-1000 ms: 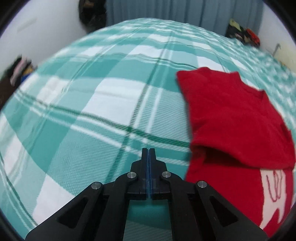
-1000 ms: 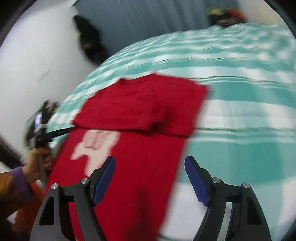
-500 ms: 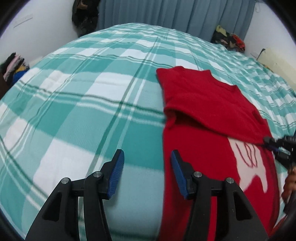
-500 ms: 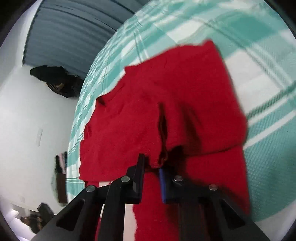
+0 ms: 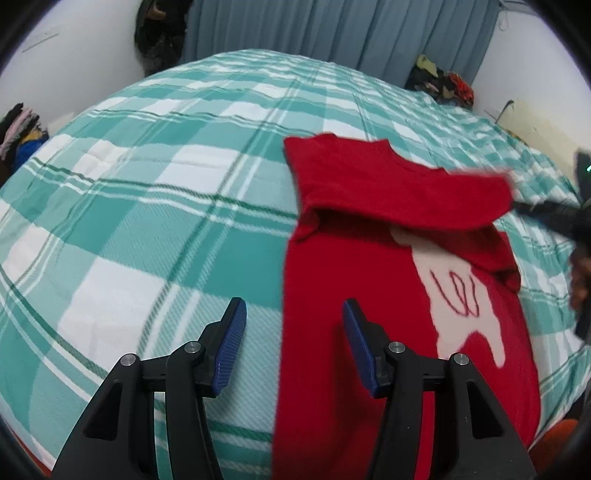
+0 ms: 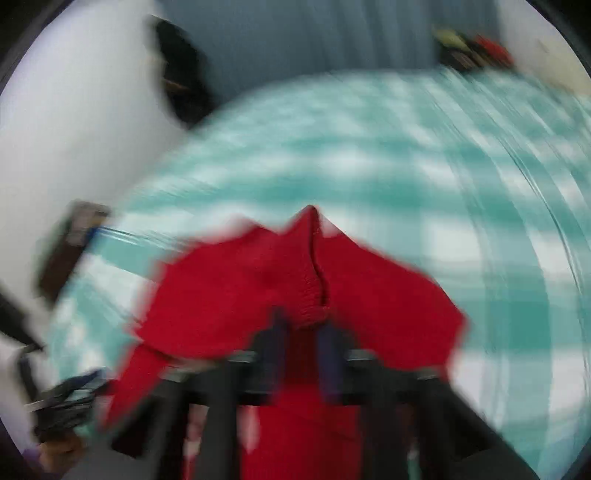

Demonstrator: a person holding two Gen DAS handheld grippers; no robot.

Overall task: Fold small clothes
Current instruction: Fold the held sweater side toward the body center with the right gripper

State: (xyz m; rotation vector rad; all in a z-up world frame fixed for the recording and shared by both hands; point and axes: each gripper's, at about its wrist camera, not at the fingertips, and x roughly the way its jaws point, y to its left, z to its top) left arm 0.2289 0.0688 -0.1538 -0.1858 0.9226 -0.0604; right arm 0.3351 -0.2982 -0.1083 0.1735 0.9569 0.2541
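A small red sweater (image 5: pixel 369 258) with a white printed figure (image 5: pixel 458 295) lies on the teal plaid bed cover (image 5: pixel 166 206). Its upper part is folded over and lifted at the right side. My left gripper (image 5: pixel 293 339) is open above the sweater's left edge and holds nothing. My right gripper (image 6: pixel 303 354) is shut on a bunch of the red sweater (image 6: pixel 306 288) and lifts it; this view is blurred by motion. The right gripper also shows at the right edge of the left wrist view (image 5: pixel 546 214), holding the folded flap's end.
Grey curtains (image 5: pixel 332 33) hang behind the bed. A dark heap (image 5: pixel 159 33) sits at the back left, colourful clothes (image 5: pixel 443 83) at the back right, and a pile of clothes (image 5: pixel 18 129) at the left edge.
My left gripper opened from shut and moved over the sweater's left edge. My right gripper closed on the folded red fabric and lifted it, moving fast.
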